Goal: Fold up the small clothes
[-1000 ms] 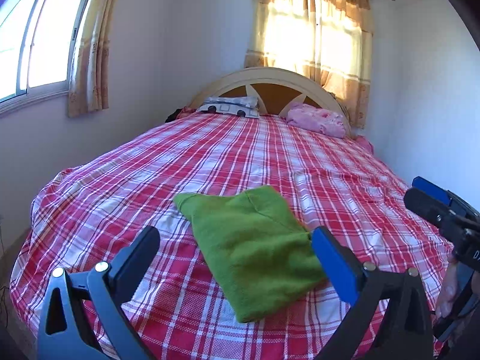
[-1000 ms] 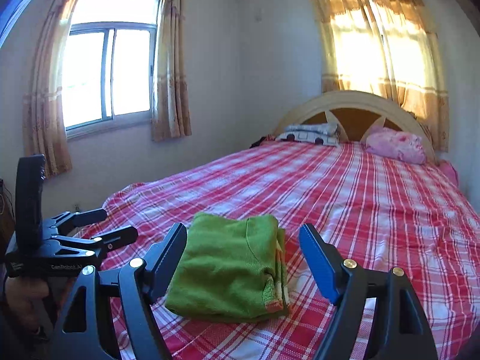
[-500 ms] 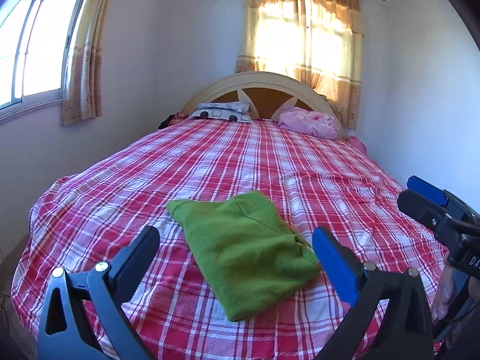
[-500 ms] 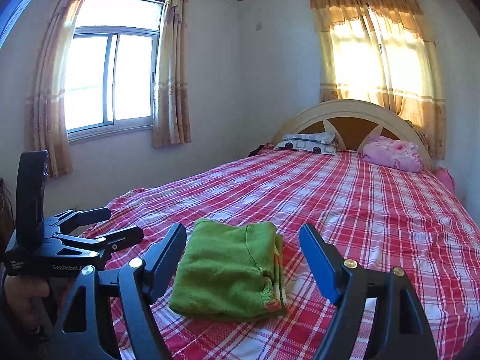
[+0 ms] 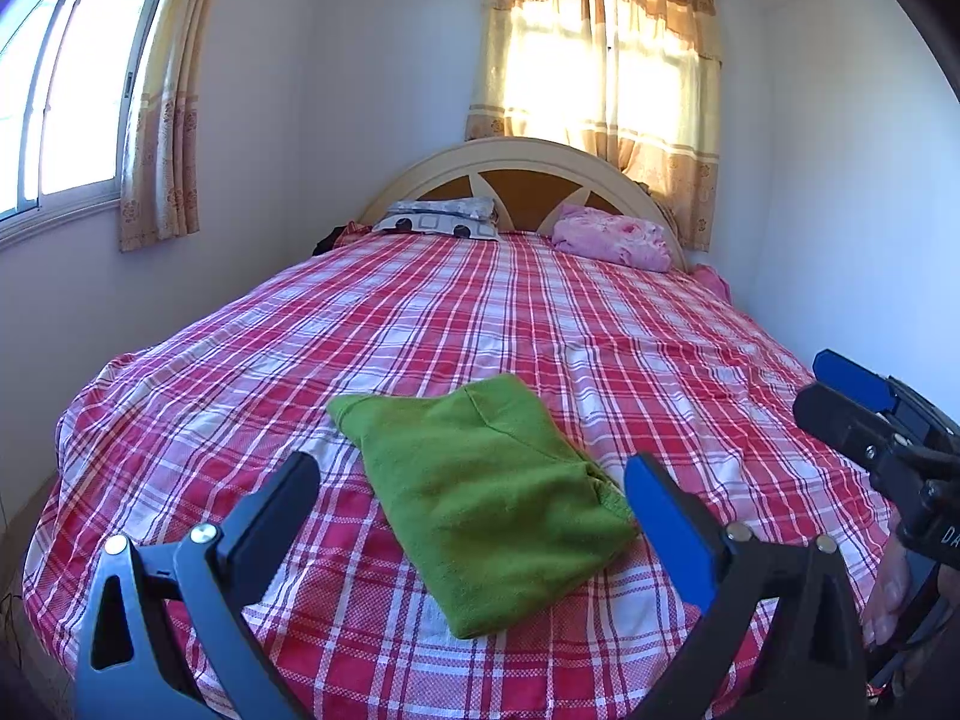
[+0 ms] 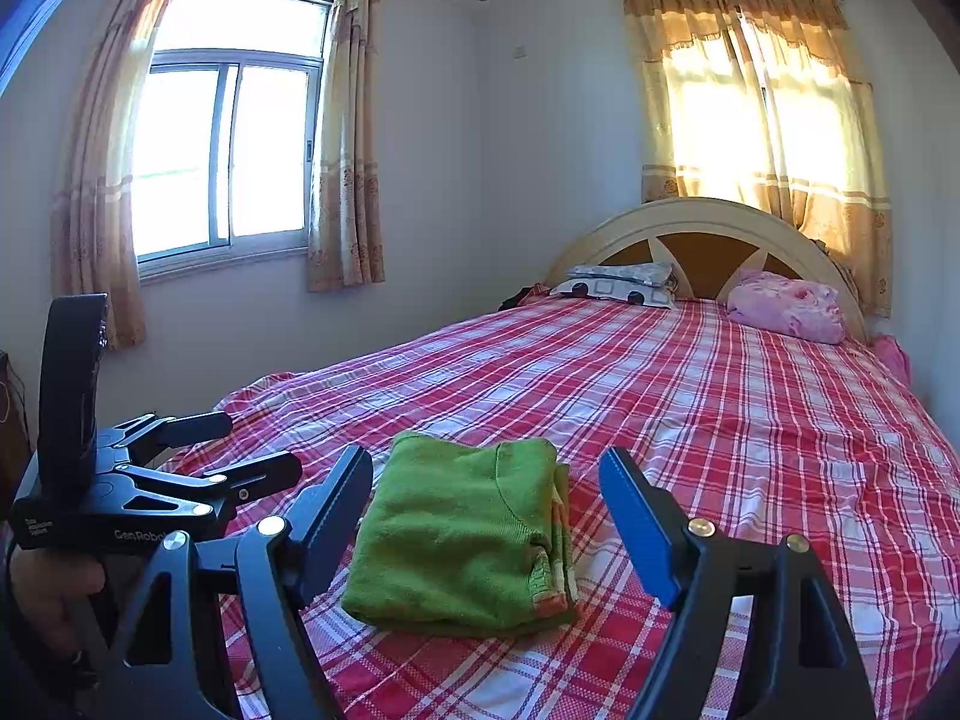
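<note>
- Left tool (image 5: 471, 492) at the bottom of its frame: jaws wide, nothing between the pads.
- Right tool (image 6: 486, 489) likewise spread wide and empty, low in its own frame.
- Green garment (image 5: 486, 495) lies folded on the bed (image 5: 540, 324), lower centre, clear of both tools.
- Risk: its right edge shows loose stacked layers with orange trim (image 6: 555, 591); a one-sided pinch there would likely lift only the top layer and spill the fold.
- Risk: dragging it over the plaid sheet could bunch both.

A plain green garment (image 5: 486, 492) lies on a red-and-white plaid bedspread (image 5: 540, 324); the pillow (image 5: 612, 237) is pink.
</note>
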The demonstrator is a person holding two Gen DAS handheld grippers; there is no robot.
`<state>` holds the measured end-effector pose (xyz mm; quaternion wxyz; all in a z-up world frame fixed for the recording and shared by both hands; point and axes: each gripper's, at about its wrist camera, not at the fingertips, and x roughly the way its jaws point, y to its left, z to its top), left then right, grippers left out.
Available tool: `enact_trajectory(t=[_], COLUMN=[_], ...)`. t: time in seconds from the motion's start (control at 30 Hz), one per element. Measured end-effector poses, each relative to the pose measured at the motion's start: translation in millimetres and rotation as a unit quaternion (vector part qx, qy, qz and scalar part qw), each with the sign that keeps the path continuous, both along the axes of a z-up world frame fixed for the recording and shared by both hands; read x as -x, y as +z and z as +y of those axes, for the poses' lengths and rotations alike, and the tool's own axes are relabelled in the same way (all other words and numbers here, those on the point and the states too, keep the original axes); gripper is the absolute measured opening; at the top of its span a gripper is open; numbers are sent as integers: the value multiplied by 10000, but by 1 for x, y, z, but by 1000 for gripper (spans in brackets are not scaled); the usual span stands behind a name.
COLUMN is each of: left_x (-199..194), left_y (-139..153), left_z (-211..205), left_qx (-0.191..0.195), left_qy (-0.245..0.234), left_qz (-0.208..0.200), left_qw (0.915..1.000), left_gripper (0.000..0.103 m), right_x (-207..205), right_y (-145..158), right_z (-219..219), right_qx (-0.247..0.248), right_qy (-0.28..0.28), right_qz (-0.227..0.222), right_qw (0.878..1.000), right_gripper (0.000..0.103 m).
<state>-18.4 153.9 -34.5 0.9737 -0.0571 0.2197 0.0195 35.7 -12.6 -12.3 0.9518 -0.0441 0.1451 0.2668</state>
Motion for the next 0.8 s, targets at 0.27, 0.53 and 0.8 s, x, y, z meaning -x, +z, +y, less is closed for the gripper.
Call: enact_trajectory(t=[0.27,0.53,0.8], left_x=[0,0,-1], left_y=[1,0,0], left_z=[-2,-2,-2], left_qx=[-19,-18,-22], left_qy=[-19,-30,-24], left_qz=[19,26,40], left_qw=[10000,10000,10000], left_gripper=[103,103,103], right_x=[1,4,4], right_y=[0,0,1], right_z=[1,0,0], right_qx=[1,9,23], right_qy=[-10,11,31], right_qz=[-12,-24,-32], right_qw=[10000,10000,10000], right_gripper=[79,79,79])
